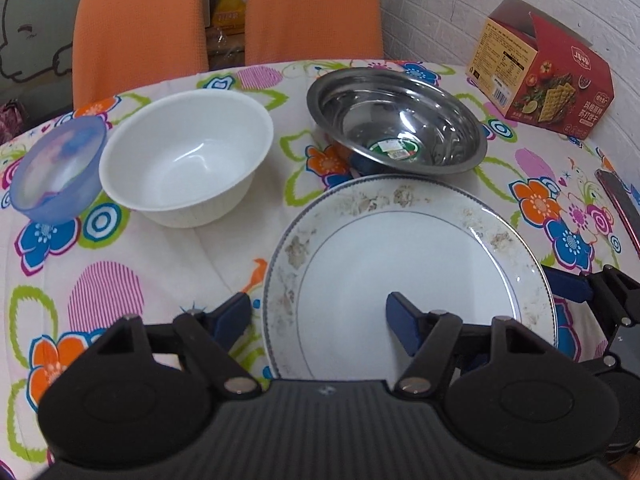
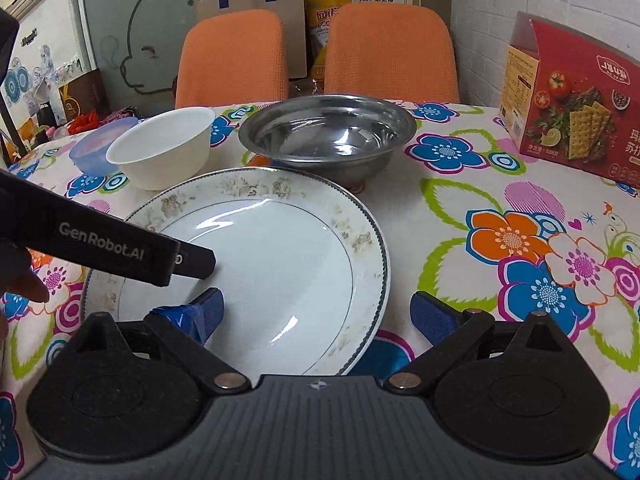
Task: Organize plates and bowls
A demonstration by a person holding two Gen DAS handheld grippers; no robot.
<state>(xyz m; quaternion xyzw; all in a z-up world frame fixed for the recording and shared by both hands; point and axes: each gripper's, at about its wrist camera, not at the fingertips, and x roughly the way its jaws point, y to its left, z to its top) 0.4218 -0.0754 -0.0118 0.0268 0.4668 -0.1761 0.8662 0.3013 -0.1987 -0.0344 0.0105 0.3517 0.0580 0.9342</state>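
Both hand-held grippers, left (image 1: 320, 320) and right (image 2: 316, 312), hang spread wide at opposite rims of a white plate (image 1: 408, 276) on the floral-clothed table (image 1: 120, 280), gripping nothing. Behind stand a white bowl (image 1: 188, 160), steel bowl (image 1: 396, 120) and blue bowl (image 1: 56, 168).

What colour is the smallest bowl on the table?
Translucent pale blue bowl, clearest in the left wrist view.
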